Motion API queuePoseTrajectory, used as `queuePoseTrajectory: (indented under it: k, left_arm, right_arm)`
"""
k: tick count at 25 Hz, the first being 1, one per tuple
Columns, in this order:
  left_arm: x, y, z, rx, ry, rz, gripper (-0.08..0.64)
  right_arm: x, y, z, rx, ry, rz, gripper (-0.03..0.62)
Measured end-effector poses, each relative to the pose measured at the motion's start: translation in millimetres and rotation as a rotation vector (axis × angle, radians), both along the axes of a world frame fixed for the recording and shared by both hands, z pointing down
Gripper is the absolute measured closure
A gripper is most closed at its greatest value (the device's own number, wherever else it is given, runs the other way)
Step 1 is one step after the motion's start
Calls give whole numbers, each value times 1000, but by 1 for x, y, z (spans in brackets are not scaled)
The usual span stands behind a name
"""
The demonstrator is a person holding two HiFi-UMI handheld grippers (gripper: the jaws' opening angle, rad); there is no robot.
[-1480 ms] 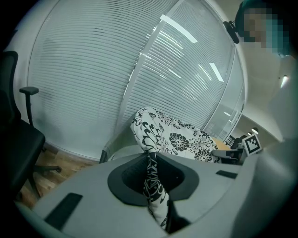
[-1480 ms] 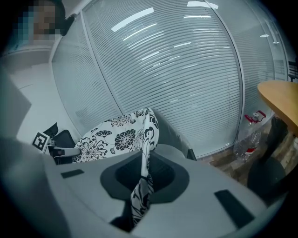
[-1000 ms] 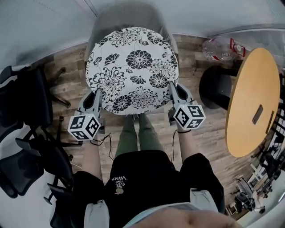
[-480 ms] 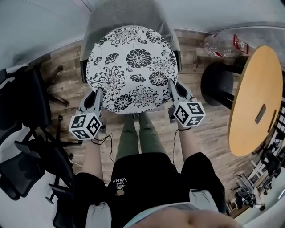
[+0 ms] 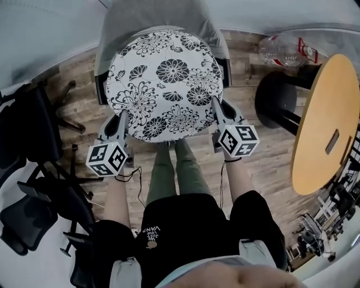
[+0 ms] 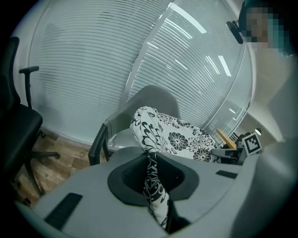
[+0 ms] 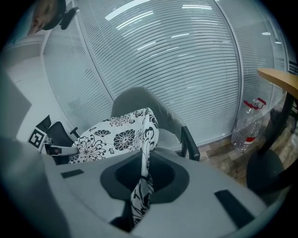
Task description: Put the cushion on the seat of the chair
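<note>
Your left gripper (image 5: pixel 122 121) and right gripper (image 5: pixel 217 110) each clamp tight on the cushion's (image 5: pixel 163 84) near rim, one per side, keeping it flat. It hovers over the chair (image 5: pixel 163 16) seat, apparently not set down.

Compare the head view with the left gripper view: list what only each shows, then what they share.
Only the head view: the cushion's whole round top, the person's green trouser legs and a plastic bottle. Only the left gripper view: the cushion's edge pinched between the left gripper's jaws, and the slatted blinds. Both: the cushion, the grey chair and the right gripper.
</note>
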State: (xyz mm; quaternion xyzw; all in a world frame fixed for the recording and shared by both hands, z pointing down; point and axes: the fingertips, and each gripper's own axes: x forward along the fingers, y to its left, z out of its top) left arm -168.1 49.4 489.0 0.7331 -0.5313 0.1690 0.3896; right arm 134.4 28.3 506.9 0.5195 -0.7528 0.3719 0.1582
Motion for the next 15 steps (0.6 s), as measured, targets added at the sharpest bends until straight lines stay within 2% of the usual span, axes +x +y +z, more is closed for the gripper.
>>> queuePoseTrajectory:
  k: [15]
  left_arm:
    - [-2,-1,17,-28,21,-27,514]
  right_arm:
    - [-2,-1,15,-35,31,3,557]
